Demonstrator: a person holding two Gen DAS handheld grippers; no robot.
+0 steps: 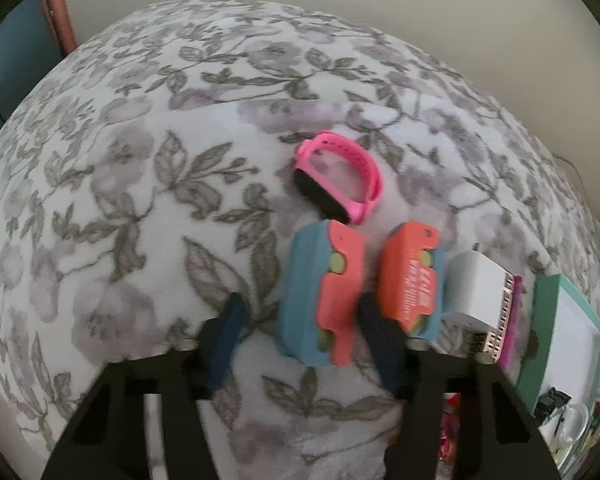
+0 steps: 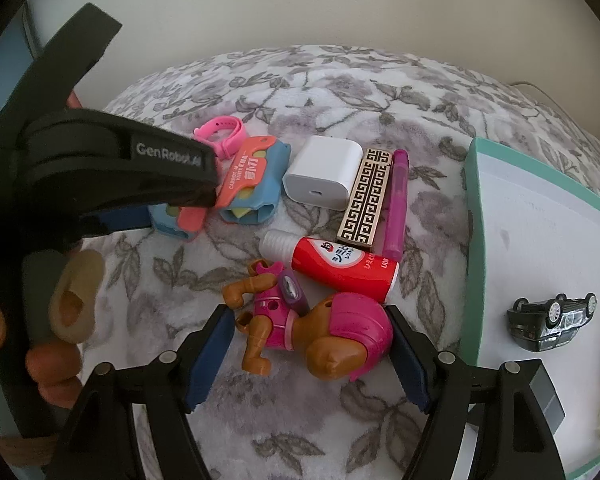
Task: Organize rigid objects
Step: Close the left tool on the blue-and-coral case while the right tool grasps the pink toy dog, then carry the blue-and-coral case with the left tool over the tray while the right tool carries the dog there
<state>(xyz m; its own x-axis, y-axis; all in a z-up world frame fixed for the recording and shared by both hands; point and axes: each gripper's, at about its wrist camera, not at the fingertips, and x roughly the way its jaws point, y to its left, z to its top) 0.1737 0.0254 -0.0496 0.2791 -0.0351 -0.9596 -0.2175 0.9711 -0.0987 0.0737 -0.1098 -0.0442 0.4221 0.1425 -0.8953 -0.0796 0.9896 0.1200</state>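
My left gripper (image 1: 304, 340) is open, its jaws either side of a blue and coral toy (image 1: 320, 292) on the floral blanket. A second blue and coral toy (image 1: 414, 280) lies just right of the right finger. A pink watch (image 1: 336, 176) lies beyond them. My right gripper (image 2: 310, 356) is open around a brown and pink toy dog (image 2: 320, 328). The left gripper's body (image 2: 112, 168) shows at the left of the right wrist view, above the first blue toy (image 2: 180, 220).
A white charger (image 2: 322, 172), a patterned gold bar (image 2: 366, 196), a purple pen (image 2: 396, 204) and a red tube (image 2: 340, 264) lie beyond the dog. A teal-rimmed white tray (image 2: 476, 240) at right holds an overturned dark toy car (image 2: 552, 320).
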